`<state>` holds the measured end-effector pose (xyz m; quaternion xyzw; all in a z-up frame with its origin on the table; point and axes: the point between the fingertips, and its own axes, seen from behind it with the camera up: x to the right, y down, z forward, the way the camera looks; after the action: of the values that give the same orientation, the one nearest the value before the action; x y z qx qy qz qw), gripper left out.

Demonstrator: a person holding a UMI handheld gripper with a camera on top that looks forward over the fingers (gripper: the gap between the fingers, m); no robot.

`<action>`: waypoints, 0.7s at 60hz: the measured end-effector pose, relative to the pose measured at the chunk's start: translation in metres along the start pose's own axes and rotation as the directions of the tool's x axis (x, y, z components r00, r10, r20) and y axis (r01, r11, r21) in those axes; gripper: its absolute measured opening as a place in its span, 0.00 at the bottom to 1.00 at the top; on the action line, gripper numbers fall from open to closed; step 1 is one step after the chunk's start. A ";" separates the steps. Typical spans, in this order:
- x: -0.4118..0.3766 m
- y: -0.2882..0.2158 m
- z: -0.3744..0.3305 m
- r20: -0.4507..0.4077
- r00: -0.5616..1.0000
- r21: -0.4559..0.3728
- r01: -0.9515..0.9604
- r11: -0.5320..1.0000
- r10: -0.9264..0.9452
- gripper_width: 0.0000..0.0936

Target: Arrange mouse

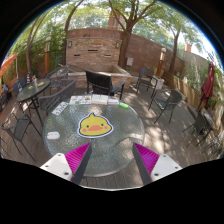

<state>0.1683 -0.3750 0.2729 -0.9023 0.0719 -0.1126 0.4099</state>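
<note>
A round glass table [120, 140] stands just ahead of my fingers. A yellow duck-shaped mouse pad [94, 125] lies at its middle. A small white object, apparently the mouse [53, 134], lies on the table to the left of the pad, ahead and left of my left finger. My gripper [112, 149] is open and empty over the table's near edge, its magenta pads [78, 158] spread wide apart. Nothing is between the fingers.
White flat items [88, 100] and a small green thing [122, 103] lie at the table's far edge. Black metal chairs stand behind [100, 82], to the left [20, 125] and to the right [166, 102]. A brick wall [95, 45] stands beyond.
</note>
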 end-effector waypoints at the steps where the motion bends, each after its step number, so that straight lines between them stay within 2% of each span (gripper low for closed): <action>1: 0.000 -0.001 0.000 0.000 1.000 0.000 -0.002 1.000 0.002 0.90; 19: 0.010 0.031 0.006 -0.005 0.999 -0.021 -0.048 0.999 0.048 0.90; 26: -0.001 0.069 0.015 0.011 0.999 -0.039 -0.035 0.999 0.036 0.91; 33: -0.038 0.115 0.032 0.070 0.997 -0.067 0.017 0.998 -0.012 0.93; 42: -0.120 0.152 0.065 0.203 0.977 -0.071 0.079 0.994 -0.063 0.92</action>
<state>0.0638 -0.4006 0.0991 -0.9266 0.0025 -0.0327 0.3747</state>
